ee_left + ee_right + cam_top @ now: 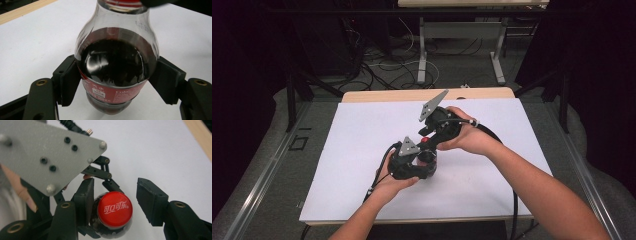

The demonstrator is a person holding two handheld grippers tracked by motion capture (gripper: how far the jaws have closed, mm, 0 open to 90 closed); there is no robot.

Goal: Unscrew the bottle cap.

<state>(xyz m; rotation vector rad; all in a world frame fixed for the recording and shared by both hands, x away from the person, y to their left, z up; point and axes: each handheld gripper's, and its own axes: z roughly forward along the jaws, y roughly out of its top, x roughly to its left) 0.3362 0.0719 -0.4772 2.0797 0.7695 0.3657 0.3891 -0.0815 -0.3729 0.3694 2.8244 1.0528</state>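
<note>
So the small clear plastic cola bottle with dark soda and a red label (115,75) sits dead centre of the left gripper view, upright on the white table sheet (362,140). The left gripper (115,82) is clamped on its belly, pads tight on both sides. The right gripper (115,200) straddles the red screw cap (115,209) at lower middle of its view: one pad just beside it, the other clearly apart, so nothing's gripped. Cap's still on, so I'd say the unscrewing isn't finished.
</note>
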